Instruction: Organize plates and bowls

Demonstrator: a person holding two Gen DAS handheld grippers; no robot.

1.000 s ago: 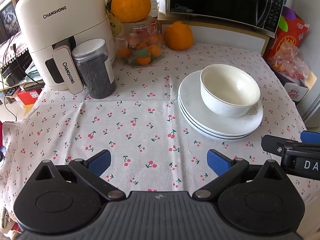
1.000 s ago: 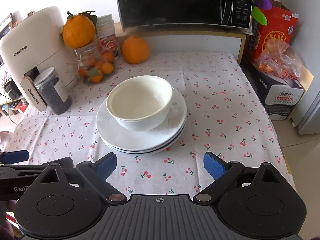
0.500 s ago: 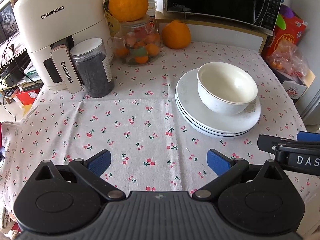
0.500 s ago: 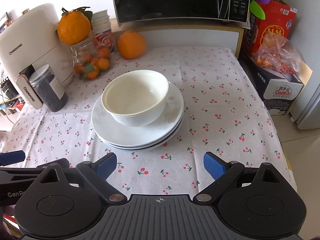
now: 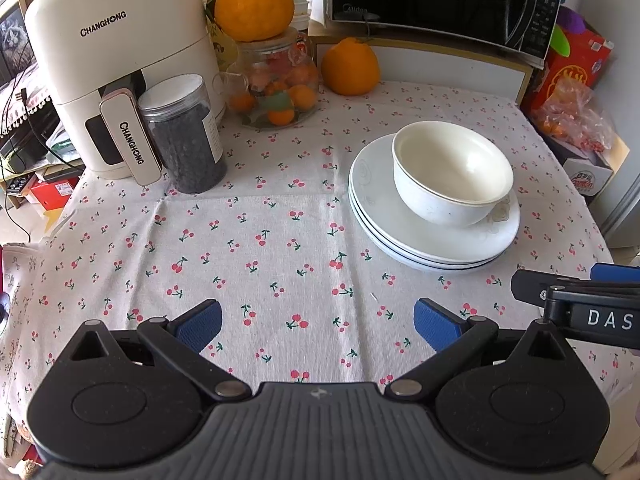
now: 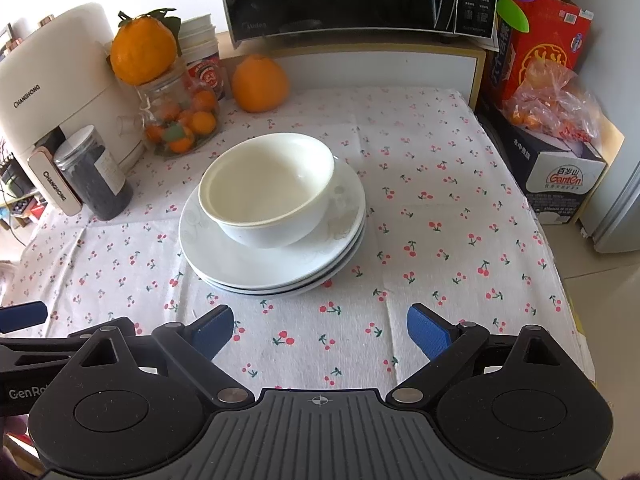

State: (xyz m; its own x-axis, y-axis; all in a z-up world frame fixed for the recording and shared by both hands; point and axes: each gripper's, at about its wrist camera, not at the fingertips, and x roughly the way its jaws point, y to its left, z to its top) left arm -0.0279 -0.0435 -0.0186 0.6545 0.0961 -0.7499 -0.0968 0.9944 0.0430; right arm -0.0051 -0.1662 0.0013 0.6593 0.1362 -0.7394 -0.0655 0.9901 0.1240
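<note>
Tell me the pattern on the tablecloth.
Small red cherries on white tablecloth; clearest in the right wrist view.

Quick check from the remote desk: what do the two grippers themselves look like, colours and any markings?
Both grippers, left and right, are matte black, with ribbed grey bodies, round pivot housings, silver pins and blue textured pads. White lettering shows on their sides: "DAS" on the right, "GenRo" on the left. No cables or sleeves show.

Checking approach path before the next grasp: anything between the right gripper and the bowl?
Nothing visible. The right gripper hangs open over bare tablecloth, and only cloth lies between it and the bowl, which sits on the stacked plates. The dark jar and fruit jar stand off to the left, clear of that line.
</note>
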